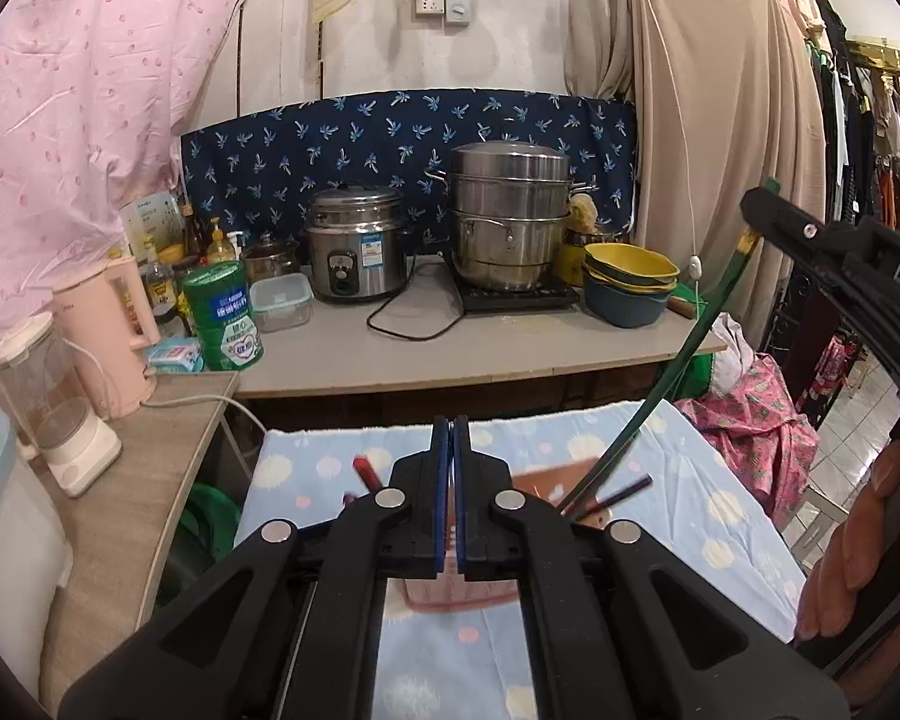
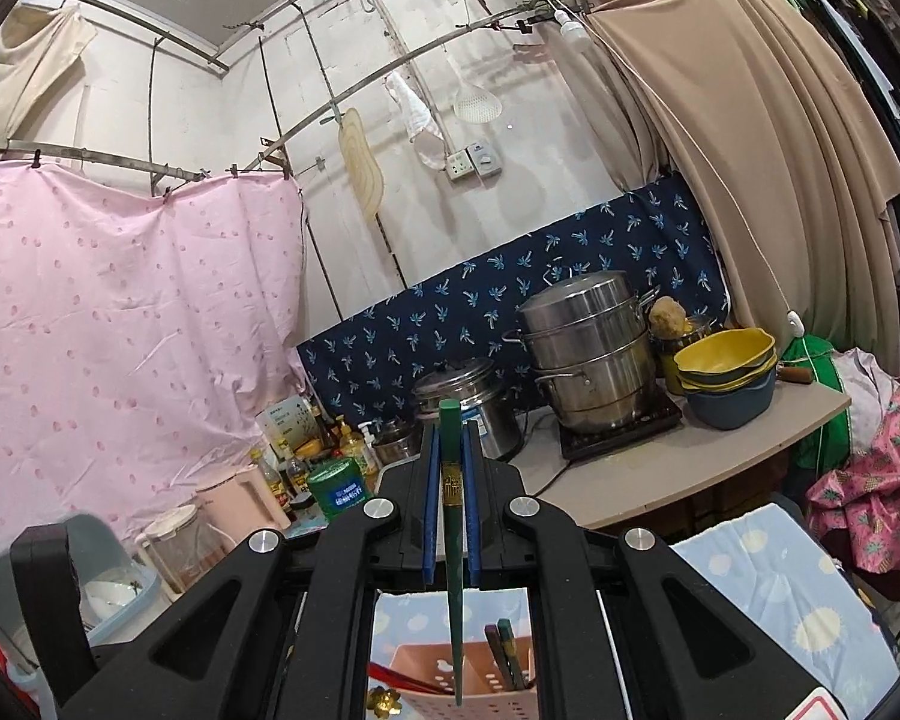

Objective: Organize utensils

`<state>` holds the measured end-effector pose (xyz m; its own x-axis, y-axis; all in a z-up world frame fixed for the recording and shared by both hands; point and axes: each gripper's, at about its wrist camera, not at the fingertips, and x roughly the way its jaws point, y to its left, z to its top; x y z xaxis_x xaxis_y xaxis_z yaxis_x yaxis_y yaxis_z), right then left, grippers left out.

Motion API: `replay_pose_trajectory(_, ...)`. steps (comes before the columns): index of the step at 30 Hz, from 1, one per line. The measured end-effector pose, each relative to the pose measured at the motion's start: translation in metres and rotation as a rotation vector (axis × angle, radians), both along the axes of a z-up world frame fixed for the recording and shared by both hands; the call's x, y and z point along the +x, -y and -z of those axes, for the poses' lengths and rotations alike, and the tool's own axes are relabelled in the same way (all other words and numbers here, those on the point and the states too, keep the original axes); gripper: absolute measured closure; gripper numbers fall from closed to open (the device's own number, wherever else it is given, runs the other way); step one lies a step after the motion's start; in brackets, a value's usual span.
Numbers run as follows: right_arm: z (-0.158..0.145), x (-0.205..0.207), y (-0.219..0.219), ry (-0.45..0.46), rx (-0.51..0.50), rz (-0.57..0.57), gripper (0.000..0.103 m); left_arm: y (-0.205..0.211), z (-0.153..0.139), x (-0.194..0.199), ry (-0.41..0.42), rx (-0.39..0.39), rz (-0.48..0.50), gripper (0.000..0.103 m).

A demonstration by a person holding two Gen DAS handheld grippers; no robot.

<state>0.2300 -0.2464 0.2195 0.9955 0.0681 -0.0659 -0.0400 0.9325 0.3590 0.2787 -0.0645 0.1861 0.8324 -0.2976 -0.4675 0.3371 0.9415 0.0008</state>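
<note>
My right gripper (image 2: 450,450) is shut on a green chopstick (image 2: 453,588), which hangs down with its tip over a pink perforated utensil holder (image 2: 450,690). Dark chopsticks (image 2: 504,654) and a red one (image 2: 390,677) stand in the holder. In the left wrist view the right gripper (image 1: 762,204) holds the green chopstick (image 1: 660,384) slanting down into the holder (image 1: 546,480). My left gripper (image 1: 450,438) is shut and empty, low over the holder, which its jaws largely hide.
The holder stands on a blue patterned cloth (image 1: 660,456). Behind is a counter (image 1: 450,354) with a rice cooker (image 1: 354,252), a steel steamer pot (image 1: 510,216), stacked bowls (image 1: 630,282), a green tin (image 1: 222,318) and bottles. A kettle (image 1: 108,330) and blender (image 1: 54,402) stand left.
</note>
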Motion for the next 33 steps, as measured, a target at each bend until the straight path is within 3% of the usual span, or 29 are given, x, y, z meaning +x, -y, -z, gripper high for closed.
replay_pose_trajectory(8, 0.023, 0.047, -0.009, -0.097, -0.058, -0.009, 0.096, 0.011, 0.022, 0.035, -0.045, 0.044, -0.024, 0.102)
replay_pose_trajectory(21, 0.062, 0.073, -0.018, -0.270, -0.109, -0.080, 0.096, 0.011, 0.047, 0.048, -0.106, 0.056, -0.046, 0.100)
replay_pose_trajectory(23, 0.065, 0.072, -0.020, -0.279, -0.116, -0.083, 0.095, 0.011, 0.047, 0.045, -0.099, 0.059, -0.059, 0.095)
replay_pose_trajectory(25, 0.066, 0.068, -0.021, -0.276, -0.123, -0.079, 0.087, 0.011, 0.046, 0.042, -0.096, 0.057, -0.067, 0.073)
replay_pose_trajectory(27, 0.065, 0.064, -0.021, -0.271, -0.121, -0.075, 0.070, 0.010, 0.045, 0.038, -0.083, 0.059, -0.078, 0.064)
replay_pose_trajectory(33, 0.063, 0.047, -0.019, -0.267, -0.116, -0.077, 0.063, 0.010, 0.044, 0.025, -0.086, 0.059, -0.080, 0.058)
